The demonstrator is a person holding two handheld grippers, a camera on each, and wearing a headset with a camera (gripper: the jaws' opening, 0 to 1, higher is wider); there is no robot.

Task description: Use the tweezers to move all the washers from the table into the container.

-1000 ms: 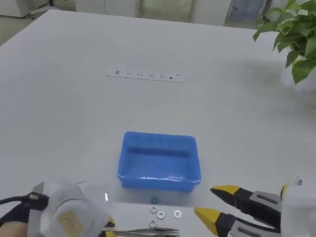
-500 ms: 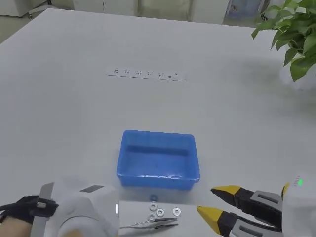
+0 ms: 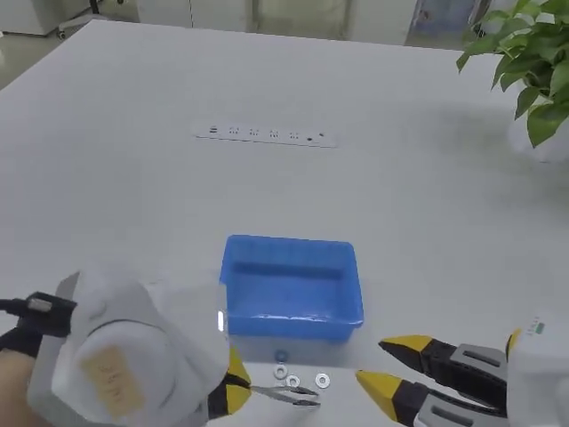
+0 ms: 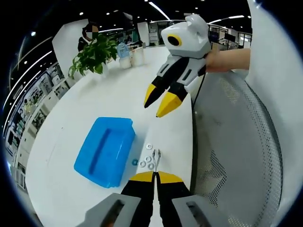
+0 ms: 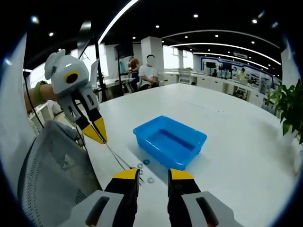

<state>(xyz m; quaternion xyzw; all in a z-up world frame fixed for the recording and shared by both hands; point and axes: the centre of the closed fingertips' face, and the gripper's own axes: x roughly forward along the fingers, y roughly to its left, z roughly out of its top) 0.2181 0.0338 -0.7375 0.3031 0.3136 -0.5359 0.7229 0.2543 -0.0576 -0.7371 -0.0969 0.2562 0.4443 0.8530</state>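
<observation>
Because the jaws of your left gripper pinch shut on thin tweezers, these may twist and flick the washers, lying on the surface beside the blue container, off its edge; your right gripper gapes, empty.

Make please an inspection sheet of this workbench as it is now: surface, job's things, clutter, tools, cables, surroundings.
Surface: white table, plain and flat.
Job's things: blue container, open on top, no washer seen inside; several washers on the table just in front of it; tweezers with the tips at the washers.
Clutter: power strip lying flat beyond the container.
Tools: left tool shut on the tweezers; right tool open, holding nothing, beside the washers.
Cables: black cable at the body of the left tool.
Surroundings: plant at the far side of the table; mesh chair at the near edge.
</observation>
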